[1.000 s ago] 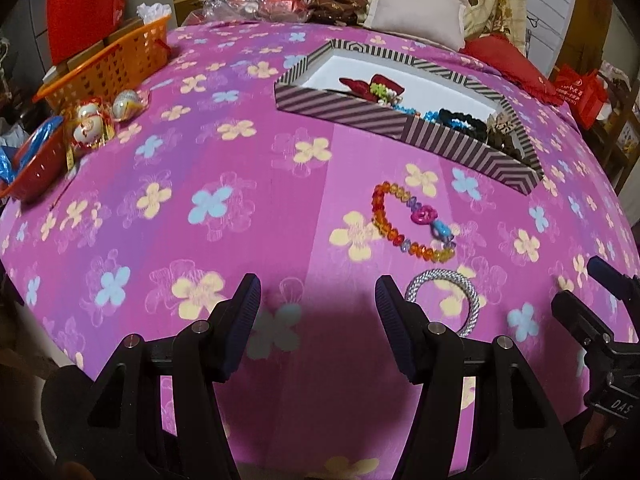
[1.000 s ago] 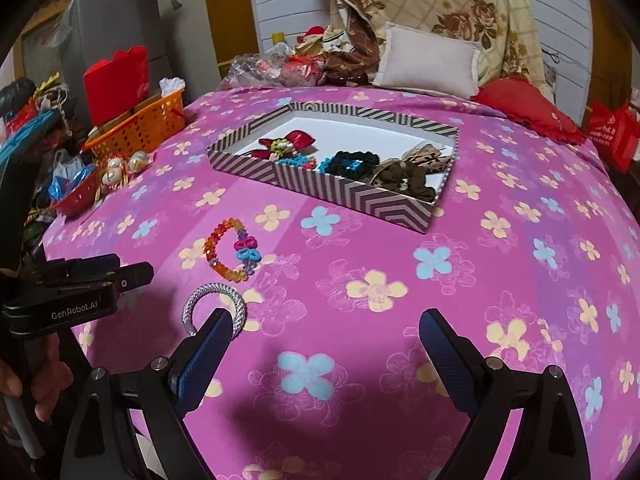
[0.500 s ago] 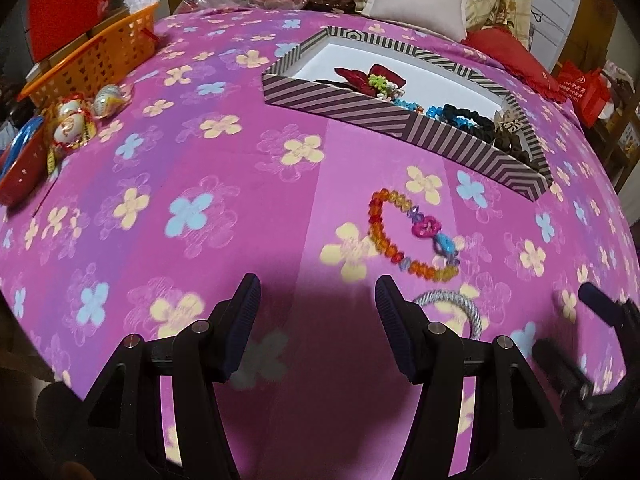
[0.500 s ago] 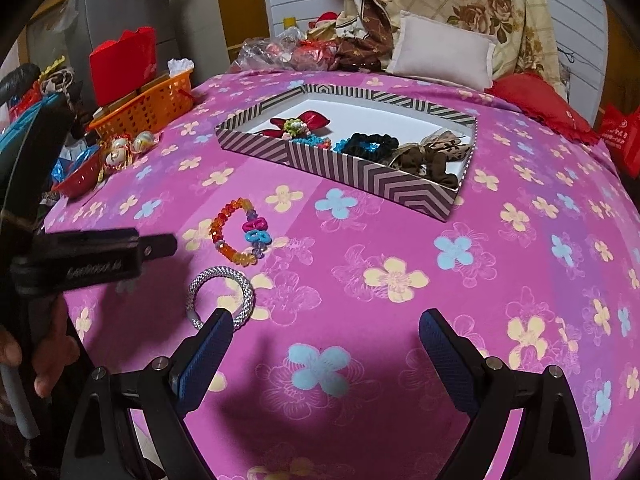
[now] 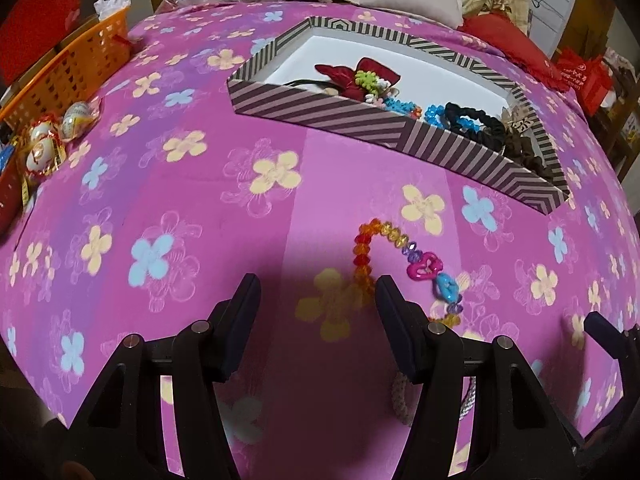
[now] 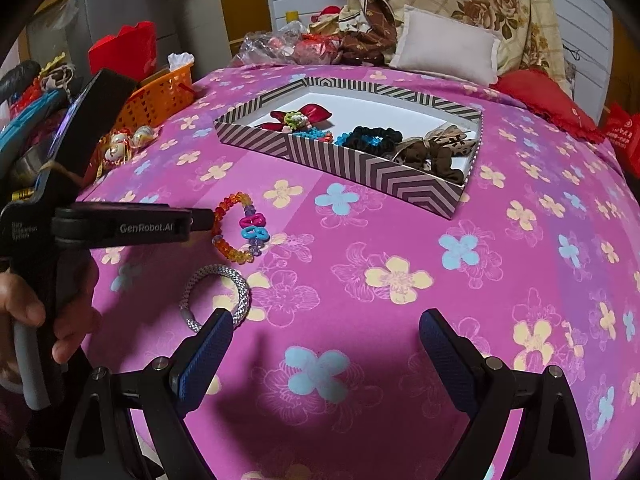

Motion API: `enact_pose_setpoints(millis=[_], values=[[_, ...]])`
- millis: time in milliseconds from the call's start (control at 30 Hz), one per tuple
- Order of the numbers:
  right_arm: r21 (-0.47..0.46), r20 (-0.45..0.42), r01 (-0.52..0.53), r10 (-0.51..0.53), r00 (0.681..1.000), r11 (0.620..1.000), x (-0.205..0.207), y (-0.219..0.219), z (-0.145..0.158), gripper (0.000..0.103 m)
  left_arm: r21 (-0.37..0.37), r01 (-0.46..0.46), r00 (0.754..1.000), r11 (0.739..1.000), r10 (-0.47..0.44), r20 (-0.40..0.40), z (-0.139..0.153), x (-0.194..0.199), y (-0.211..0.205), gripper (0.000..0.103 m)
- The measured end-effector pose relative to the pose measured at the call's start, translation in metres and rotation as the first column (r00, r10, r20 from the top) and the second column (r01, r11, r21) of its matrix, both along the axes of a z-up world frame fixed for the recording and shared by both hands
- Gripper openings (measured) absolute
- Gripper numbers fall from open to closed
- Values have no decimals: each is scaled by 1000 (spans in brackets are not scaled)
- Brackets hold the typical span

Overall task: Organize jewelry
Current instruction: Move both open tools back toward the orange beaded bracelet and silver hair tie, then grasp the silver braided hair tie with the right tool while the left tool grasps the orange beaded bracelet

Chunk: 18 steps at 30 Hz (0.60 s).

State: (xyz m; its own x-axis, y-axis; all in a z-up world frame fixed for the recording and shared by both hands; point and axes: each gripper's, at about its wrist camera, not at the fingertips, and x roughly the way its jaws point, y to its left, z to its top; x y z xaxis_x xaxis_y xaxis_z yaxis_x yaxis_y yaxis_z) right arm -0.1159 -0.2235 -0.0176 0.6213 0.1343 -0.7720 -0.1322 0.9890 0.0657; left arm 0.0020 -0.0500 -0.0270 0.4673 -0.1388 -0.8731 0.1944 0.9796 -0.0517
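We are holding the left gripper point(image 5: 316, 300) low over the pink flowered bedspread point(image 5: 192, 208), its jaws spread with nothing between them. The beaded bracelet point(image 5: 404, 264), orange and red beads with a pink and a blue charm, is lying at one o'clock from that gripper, its near loop just beside the right-hand finger point(image 5: 394, 312) and partly hidden behind it; whether they are touching we cannot tell. In the right wrist view the same gripper's tip is reaching in from nine o'clock, right at the bracelet's left edge.

We are keeping the right gripper point(image 6: 326, 340) spread wide too, gripping nothing, above a blue flower on the cloth. The silver rope bangle point(image 6: 224, 292) is lying at ten o'clock from it, partly behind the tip of the left-hand finger point(image 6: 208, 344), and well apart from the bracelet.

The striped box point(image 6: 360, 168) is sitting toward twelve o'clock, near the middle of the bed. Inside it we are seeing a red bow point(image 6: 304, 114), a black scrunchie point(image 6: 372, 136) and a brown bow point(image 6: 432, 152). An orange basket point(image 6: 164, 96) is standing at ten o'clock by the bed's edge, with wrapped eggs point(image 6: 120, 148) in front of it.
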Motion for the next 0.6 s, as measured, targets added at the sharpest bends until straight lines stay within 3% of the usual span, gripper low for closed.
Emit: enact_pose_setpoints(millis=[467,600], values=[[10,-22,-13,13,1000,1000,7,0,-7,93,25,40,999,999,-40,0,-1,6,-9,59],[27,-33,-1,2,999,1000,10,-5,-9,93,-24,53,999,998,-53,-5,5,2,-9,59]])
